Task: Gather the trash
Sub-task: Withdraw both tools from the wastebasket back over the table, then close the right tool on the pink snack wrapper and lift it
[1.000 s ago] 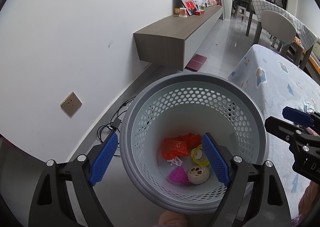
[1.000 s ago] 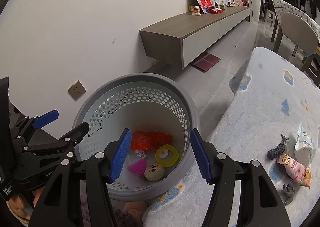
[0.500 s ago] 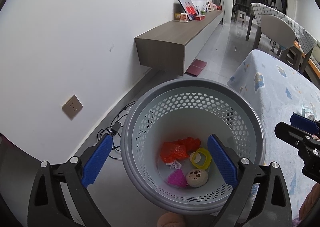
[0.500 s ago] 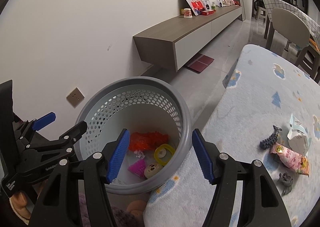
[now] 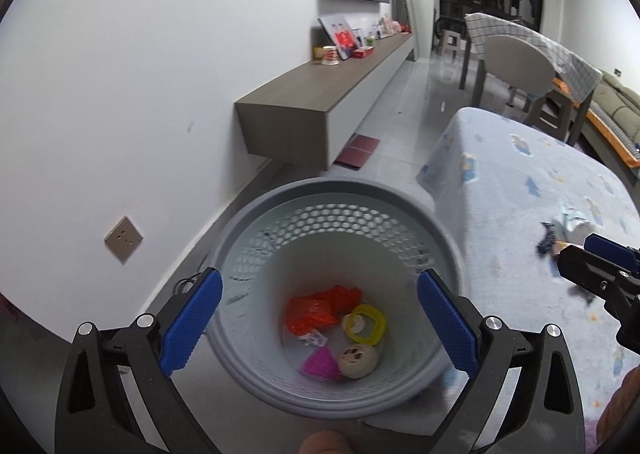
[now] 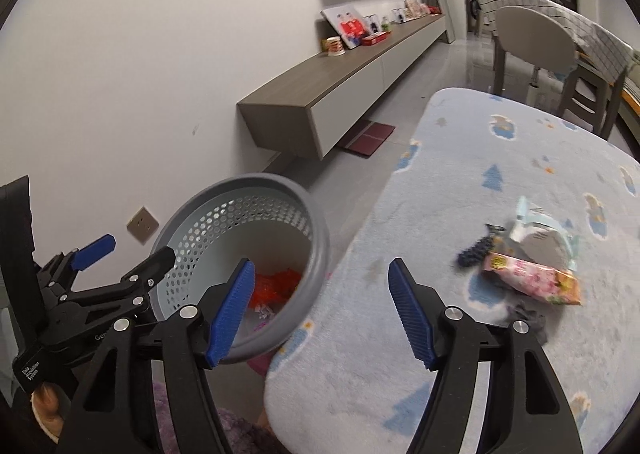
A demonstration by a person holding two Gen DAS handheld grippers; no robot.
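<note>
A grey perforated waste basket (image 5: 400,197) stands on the floor beside the table; it also shows in the right wrist view (image 6: 256,183). In it lie an orange wrapper (image 5: 316,312), a yellow ring (image 5: 366,324), a pink piece (image 5: 320,364) and a beige ball with a face (image 5: 357,361). My left gripper (image 5: 320,322) is open and empty above the basket. My right gripper (image 6: 320,314) is open and empty over the table edge. On the table lie a pink snack packet (image 6: 532,281), a crumpled pale carton (image 6: 538,232) and a dark blue toy (image 6: 476,252).
The table has a light blue fleece cover (image 6: 460,181). A small grey item (image 6: 528,320) lies near the packet. A long wall cabinet (image 5: 320,101) runs behind the basket, with a wall socket (image 5: 123,240) to the left. Chairs (image 5: 516,65) stand at the back right.
Both grippers have pulled back and up from the basket. The right gripper has swung right over the table, so the trash on it looks nearer. Both stay open.
</note>
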